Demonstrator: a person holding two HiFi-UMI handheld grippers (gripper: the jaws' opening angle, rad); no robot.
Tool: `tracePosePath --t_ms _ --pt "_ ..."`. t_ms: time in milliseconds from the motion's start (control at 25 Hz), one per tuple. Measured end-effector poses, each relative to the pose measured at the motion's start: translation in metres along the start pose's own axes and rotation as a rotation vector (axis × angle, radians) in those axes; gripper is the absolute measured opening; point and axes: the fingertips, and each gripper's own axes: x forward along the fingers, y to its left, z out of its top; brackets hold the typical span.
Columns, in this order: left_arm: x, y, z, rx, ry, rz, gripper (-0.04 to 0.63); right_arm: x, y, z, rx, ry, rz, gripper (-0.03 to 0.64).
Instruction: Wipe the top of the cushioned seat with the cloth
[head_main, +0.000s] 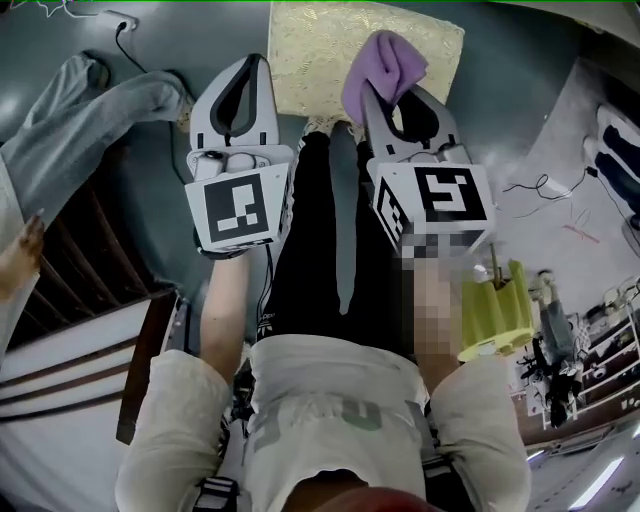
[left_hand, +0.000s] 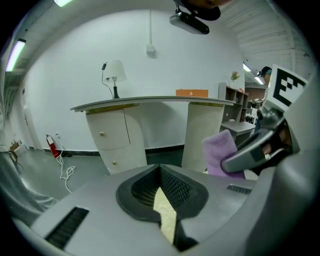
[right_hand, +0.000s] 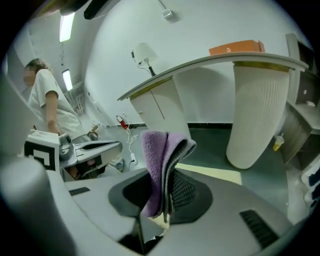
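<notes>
My right claw (right_hand: 161, 202) is clamped on the folded purple cloth (right_hand: 159, 160), which stands up out of its jaws. My left claw (head_main: 250, 65) is closed on nothing. Both hang over the near edge of the yellow cushioned seat (head_main: 320, 45).
</notes>
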Motion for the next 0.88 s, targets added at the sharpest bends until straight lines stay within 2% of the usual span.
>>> tracePosePath --t_ms 160,280,440,560,680,880 --pt "-0.008 0.02 -0.009 -0.017 0.011 0.032 0.006 0.051 0.048 -0.037 -0.012 0.055 0.143 0.091" --pt "-0.014 0.033 -0.019 -0.024 0.018 0.051 0.006 0.09 0.07 -0.078 -0.011 0.14 0.19 0.092" --pt "-0.022 0.054 -0.041 -0.02 0.049 0.071 0.006 0.136 0.094 -0.121 -0.062 0.216 0.194 0.091" --pt "-0.031 0.069 -0.054 -0.051 0.066 0.109 0.006 0.156 0.107 -0.145 -0.075 0.272 0.196 0.091" --pt "-0.036 0.078 -0.06 -0.07 0.08 0.135 0.006 0.168 0.112 -0.155 -0.06 0.313 0.185 0.091" --pt "-0.031 0.079 -0.057 -0.078 0.071 0.131 0.006 0.176 0.112 -0.159 -0.068 0.346 0.164 0.091"
